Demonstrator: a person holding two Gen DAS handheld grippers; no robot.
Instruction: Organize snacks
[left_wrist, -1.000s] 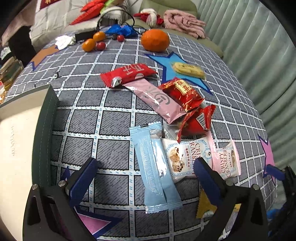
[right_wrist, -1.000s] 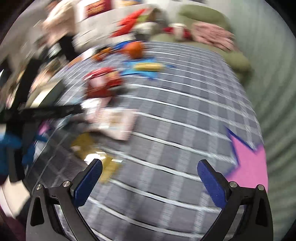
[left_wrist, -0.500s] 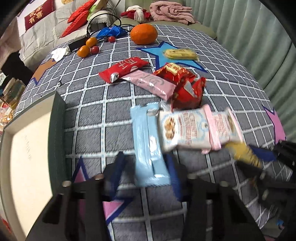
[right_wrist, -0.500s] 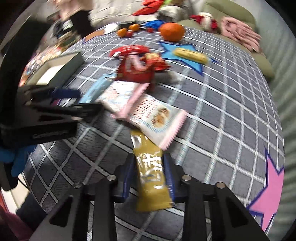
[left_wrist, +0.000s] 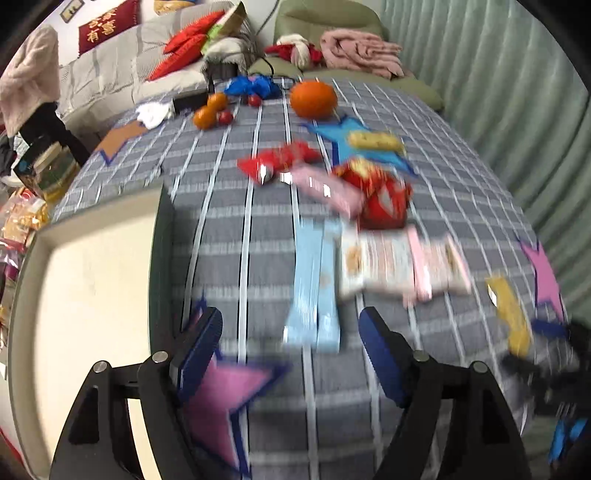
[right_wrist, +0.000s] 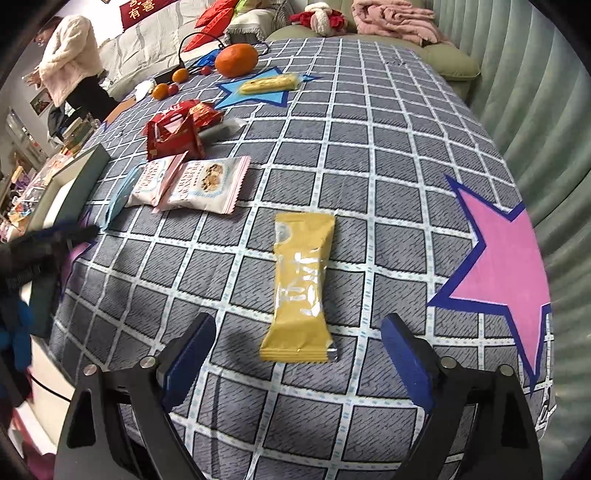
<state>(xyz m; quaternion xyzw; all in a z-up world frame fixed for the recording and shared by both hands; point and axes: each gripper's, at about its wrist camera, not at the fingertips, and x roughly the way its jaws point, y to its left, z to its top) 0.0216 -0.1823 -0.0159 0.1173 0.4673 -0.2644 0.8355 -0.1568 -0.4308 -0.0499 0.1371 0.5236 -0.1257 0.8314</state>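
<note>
Release on both sides: your right gripper (right_wrist: 297, 354) has let go, fingers spread, leaving the yellow snack bar (right_wrist: 301, 286) flat on the tabletop (right_wrist: 388, 155), your left gripper (left_wrist: 290, 345) likewise parted behind the light-blue packets (left_wrist: 314, 291), so neither is boxed yet.

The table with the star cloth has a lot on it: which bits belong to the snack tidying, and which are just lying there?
Part of the job:
yellow snack packet
two white-and-pink cookie packets
light blue packets
red snack packets
long pink packet
yellow biscuit bar
open box

Just lying about:
big orange
small oranges and red fruits
blue bag
black cable
</note>
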